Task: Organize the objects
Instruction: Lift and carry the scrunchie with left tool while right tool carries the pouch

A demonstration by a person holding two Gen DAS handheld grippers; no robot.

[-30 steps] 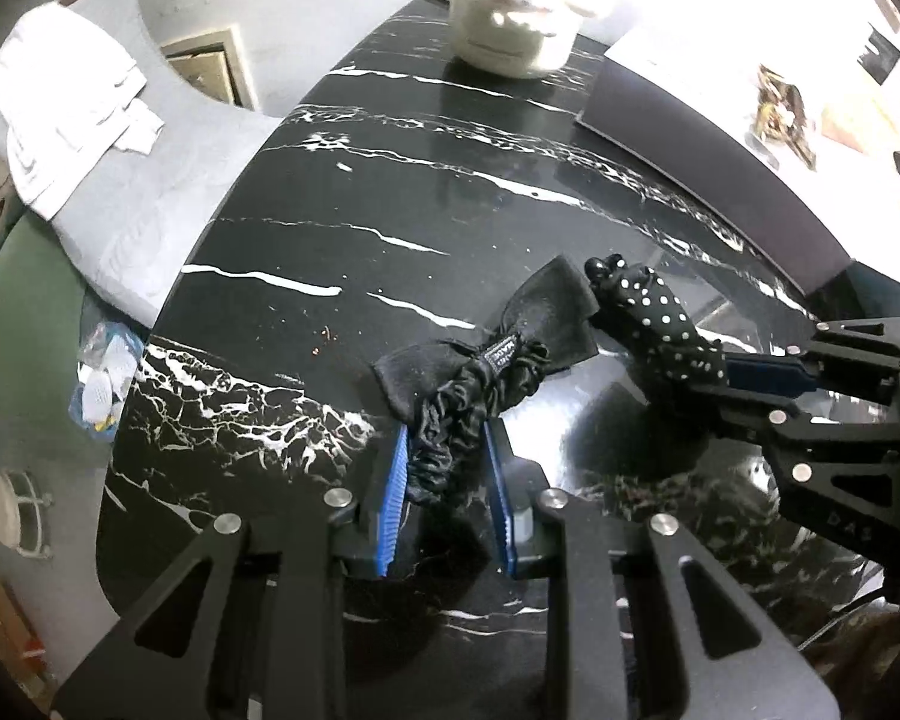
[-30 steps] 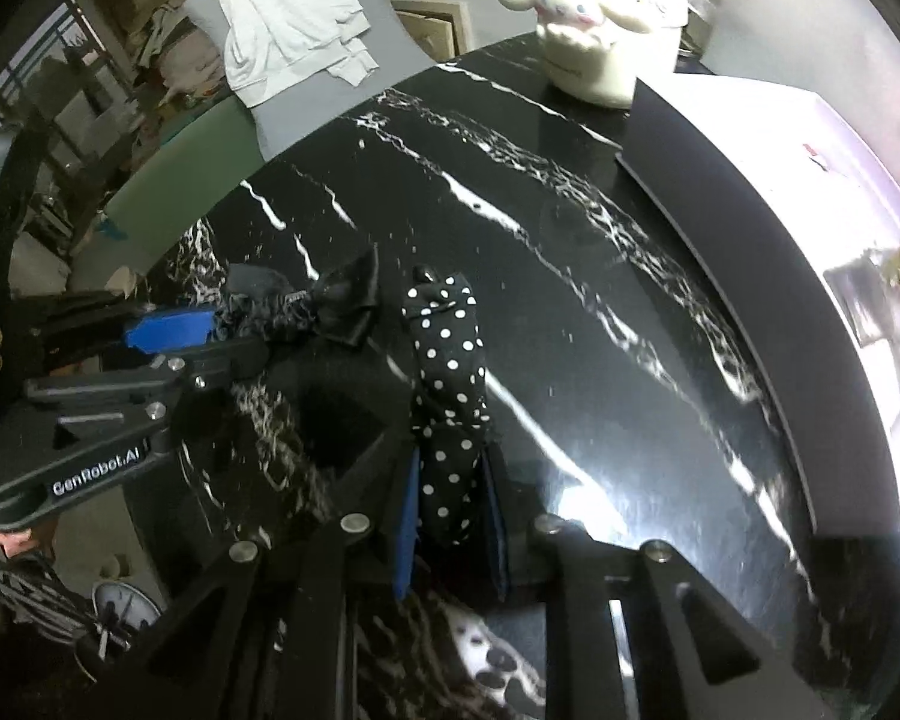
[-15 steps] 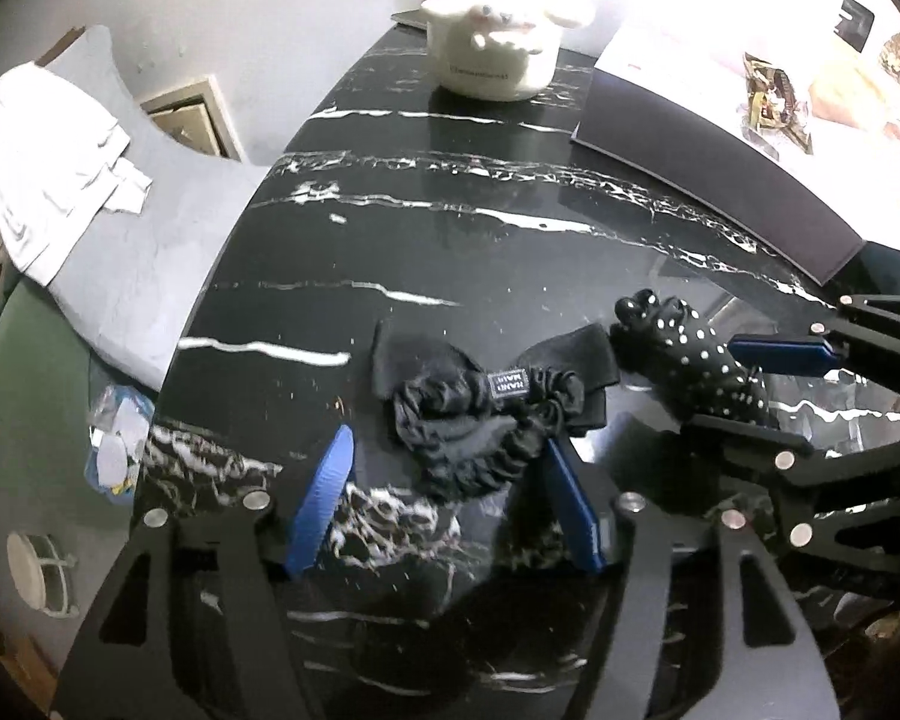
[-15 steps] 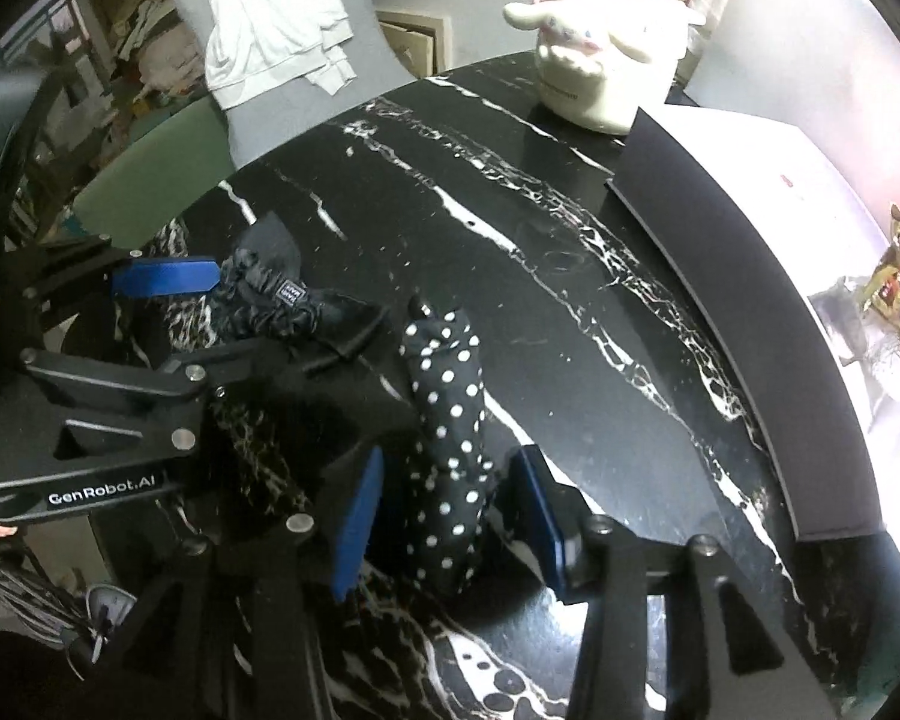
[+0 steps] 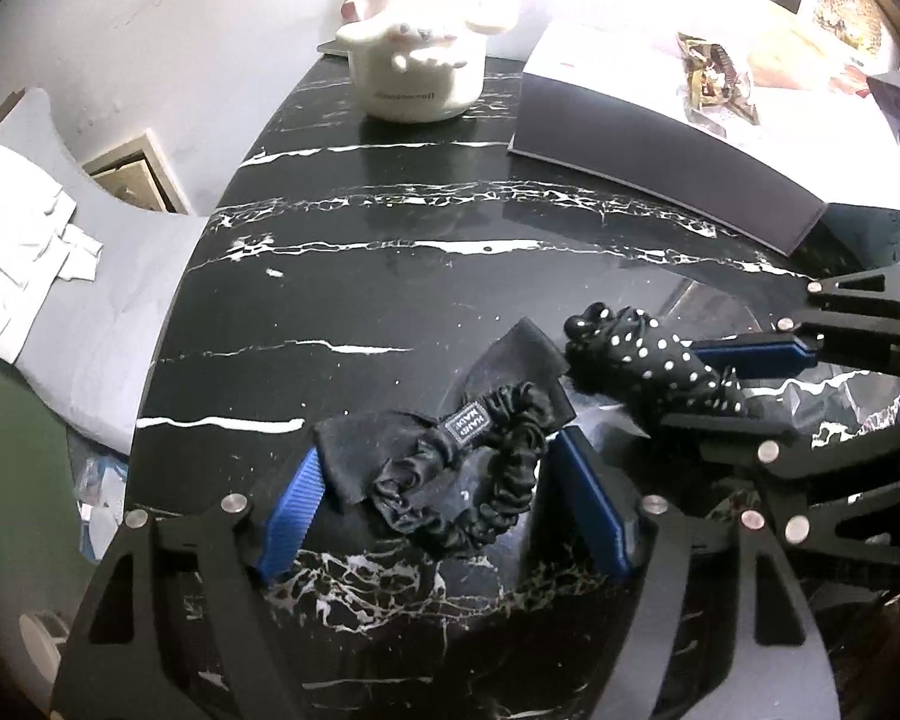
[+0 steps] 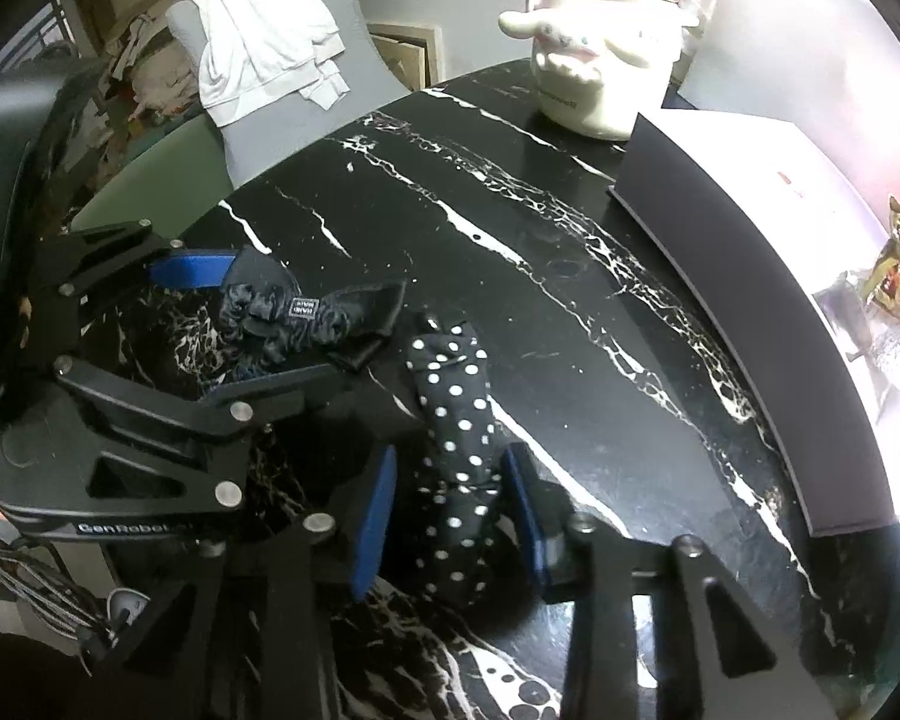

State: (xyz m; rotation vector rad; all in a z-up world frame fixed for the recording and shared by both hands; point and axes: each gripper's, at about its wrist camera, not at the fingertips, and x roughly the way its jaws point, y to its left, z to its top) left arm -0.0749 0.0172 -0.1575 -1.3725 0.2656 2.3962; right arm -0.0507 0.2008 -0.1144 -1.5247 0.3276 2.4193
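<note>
A black marble table (image 5: 390, 276) veined in white fills both views, set against a pale wall. At its far side lies a long dark box (image 5: 660, 144) with a white top, and beside that stands a white character jar (image 5: 417, 78). Off the left edge, a grey chair (image 6: 306, 90) carries crumpled white cloth (image 6: 264, 54); beyond it the room is cluttered and too dim to sort out. The left gripper (image 5: 444, 516) is spread wide around a black bow scrunchie (image 5: 450, 468) lying on the marble — gripping nothing. Just beside it, the right gripper (image 6: 450, 504) is likewise parted, its blue pads apparently clear of the polka-dot scrunchie (image 6: 456, 420) resting between them.
</note>
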